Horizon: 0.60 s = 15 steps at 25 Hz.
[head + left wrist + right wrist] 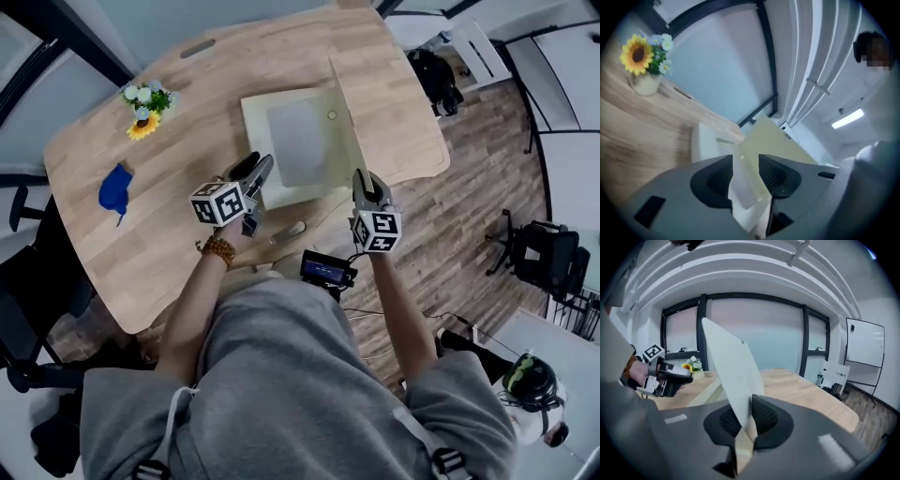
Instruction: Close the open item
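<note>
Two tools work on one cream box [281,112] in the middle of the wooden table [178,253]. Its lid [345,122] stands almost straight up along the box's right side. The right tool [369,185] is squeezed shut on the lid's near edge. The left tool [255,172] is open at the box's near left corner. A cream flap [747,183] sits between its jaws, but the pads do not press it. A pot of flowers [145,108] (one is a sunflower) and a blue thing [114,189] lie well apart from the box, far to the left. A small black screen [326,269] sits just off the table's near edge. A black chair [544,253] stands on the floor to the right.
</note>
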Available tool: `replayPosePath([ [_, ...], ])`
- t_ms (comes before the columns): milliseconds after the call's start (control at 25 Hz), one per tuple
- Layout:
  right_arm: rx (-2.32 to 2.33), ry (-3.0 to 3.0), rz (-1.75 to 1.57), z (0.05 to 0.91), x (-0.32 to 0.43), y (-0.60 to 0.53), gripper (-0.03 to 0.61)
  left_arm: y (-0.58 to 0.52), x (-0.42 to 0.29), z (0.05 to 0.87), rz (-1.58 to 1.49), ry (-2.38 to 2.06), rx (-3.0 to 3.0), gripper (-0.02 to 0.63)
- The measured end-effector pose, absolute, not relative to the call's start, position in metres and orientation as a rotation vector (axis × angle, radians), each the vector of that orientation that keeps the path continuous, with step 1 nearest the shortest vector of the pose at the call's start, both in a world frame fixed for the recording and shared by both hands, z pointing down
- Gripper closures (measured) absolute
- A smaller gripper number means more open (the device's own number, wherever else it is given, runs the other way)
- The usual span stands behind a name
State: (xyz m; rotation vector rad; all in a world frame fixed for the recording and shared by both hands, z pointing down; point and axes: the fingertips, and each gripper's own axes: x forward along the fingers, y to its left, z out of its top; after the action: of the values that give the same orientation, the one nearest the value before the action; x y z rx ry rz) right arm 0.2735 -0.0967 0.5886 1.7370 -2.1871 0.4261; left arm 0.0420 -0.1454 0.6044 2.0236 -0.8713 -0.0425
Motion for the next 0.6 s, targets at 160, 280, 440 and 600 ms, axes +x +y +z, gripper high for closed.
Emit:
replayPosePath([
  [160,1.704,-2.239,0.542,0.586,0.279,-0.100,0.546,-0.126,0.012,0.664,0.197,-0.968,1.980,0.445],
  [280,1.741,-2.293,0.741,0.585,0.286,-0.106,0.541,-0.113,0.016,0.685,0.268,-0.950,1.936,0.440],
  [440,1.853,-2.308,0.958,0.588,0.307,-0.114,0.540,-0.108,0.016,0.707,0.339,-0.982,1.892,0.442],
  [600,1.882,-2.346,1.006,0.589,0.310,-0.125,0.540,-0.128,0.006,0.715,0.369,-1.028,1.879,0.440],
])
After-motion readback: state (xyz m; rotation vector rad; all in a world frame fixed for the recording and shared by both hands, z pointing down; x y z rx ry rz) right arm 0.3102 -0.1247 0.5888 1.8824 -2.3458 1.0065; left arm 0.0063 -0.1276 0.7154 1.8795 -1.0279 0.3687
